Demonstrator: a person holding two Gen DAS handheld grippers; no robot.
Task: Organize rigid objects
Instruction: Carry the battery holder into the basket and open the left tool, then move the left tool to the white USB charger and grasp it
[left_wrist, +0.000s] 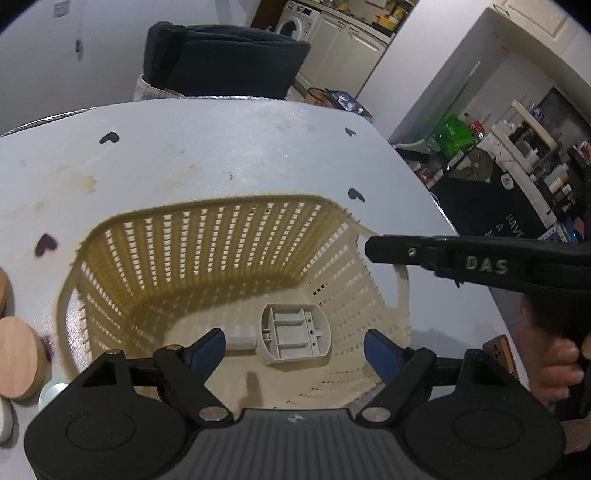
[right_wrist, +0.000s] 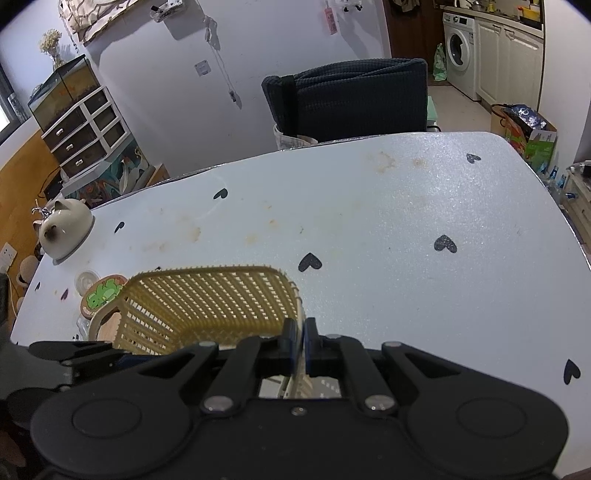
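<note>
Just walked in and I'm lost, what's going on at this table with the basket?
A person is tidying items into a yellow basket on the table, with a gripper in each hand. The right gripper is shut on the basket's rim, apparently steadying it. The left gripper is open above the basket, holding nothing. A grey plastic part already lies on the basket's floor. Wooden discs sit on the table beside the basket.

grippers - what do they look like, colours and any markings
Both are matte black plastic linkages with silver pivot rivets and blue pads. The left gripper has a ribbed grey base; the right gripper shows raised "DAS" lettering on its side. A bare hand holds it.
</note>
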